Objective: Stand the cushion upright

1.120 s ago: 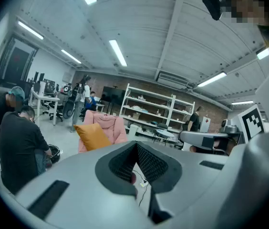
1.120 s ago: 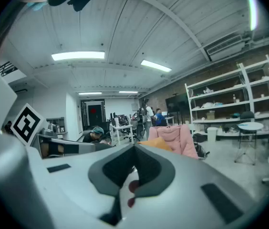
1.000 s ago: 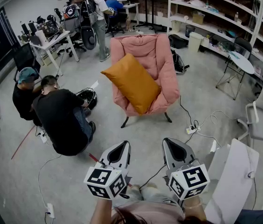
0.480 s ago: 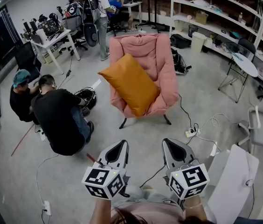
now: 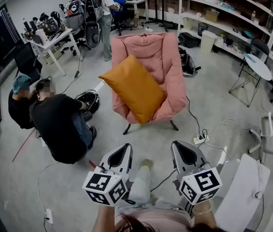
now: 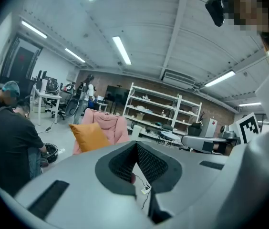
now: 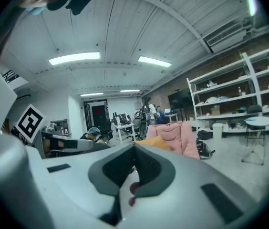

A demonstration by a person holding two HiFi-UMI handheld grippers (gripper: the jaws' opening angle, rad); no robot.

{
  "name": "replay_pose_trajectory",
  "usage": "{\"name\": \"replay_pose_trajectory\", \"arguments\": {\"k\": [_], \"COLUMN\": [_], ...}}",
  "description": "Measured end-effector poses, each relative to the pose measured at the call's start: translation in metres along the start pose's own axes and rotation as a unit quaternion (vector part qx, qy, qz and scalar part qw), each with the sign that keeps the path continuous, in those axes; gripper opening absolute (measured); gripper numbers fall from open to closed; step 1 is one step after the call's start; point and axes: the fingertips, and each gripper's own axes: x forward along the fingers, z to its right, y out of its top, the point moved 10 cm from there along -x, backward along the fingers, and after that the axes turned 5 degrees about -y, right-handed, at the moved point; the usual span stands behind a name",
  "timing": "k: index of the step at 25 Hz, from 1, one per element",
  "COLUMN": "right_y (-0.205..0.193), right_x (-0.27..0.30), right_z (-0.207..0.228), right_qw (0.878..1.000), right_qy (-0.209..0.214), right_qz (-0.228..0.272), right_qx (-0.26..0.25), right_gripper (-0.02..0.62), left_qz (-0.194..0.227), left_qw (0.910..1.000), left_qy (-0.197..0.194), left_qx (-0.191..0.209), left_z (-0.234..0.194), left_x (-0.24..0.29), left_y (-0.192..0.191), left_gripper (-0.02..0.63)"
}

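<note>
The head view looks steeply down from above and behind the left gripper (image 5: 124, 148) and right gripper (image 5: 181, 145). Each gripper view looks nearly level along its own jaws from close behind them. All three share the armchair (image 5: 151, 57) and cushion (image 5: 134, 88) well ahead.

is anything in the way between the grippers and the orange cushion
Nothing visible does: only bare floor lies between the left gripper, the right gripper and the cushion on the armchair. The crouching people are off to the left.
</note>
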Motion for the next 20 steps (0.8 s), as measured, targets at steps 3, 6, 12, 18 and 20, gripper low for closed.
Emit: {"name": "replay_pose_trajectory", "arguments": {"k": [3, 6, 12, 18, 20], "right_y": [0.003, 0.01, 0.024, 0.037, 0.042], "right_x": [0.02, 0.045, 0.108, 0.173, 0.195], "right_z": [0.01, 0.02, 0.042, 0.063, 0.068], "right_qw": [1.0, 1.0, 1.0, 0.999, 0.999], "right_qy": [0.0, 0.0, 0.0, -0.004, -0.001], "right_qz": [0.005, 0.006, 0.0, -0.018, -0.018], "right_qx": [0.001, -0.005, -0.032, -0.051, -0.043], "right_gripper": [0.015, 0.015, 0.015, 0.017, 0.017], "left_qz": [0.005, 0.006, 0.017, 0.013, 0.011], "left_qw": [1.0, 0.9999, 0.9997, 0.9998, 0.9998], "left_qy": [-0.004, -0.002, -0.002, 0.012, 0.009], "left_qx": [-0.006, -0.012, -0.019, -0.011, -0.013], "left_z": [-0.014, -0.034, -0.08, -0.119, -0.132], "left_x": [0.021, 0.048, 0.11, 0.165, 0.18], "left_y": [0.009, 0.019, 0.046, 0.072, 0.079], "left_gripper": [-0.005, -0.006, -0.005, -0.005, -0.005]}}
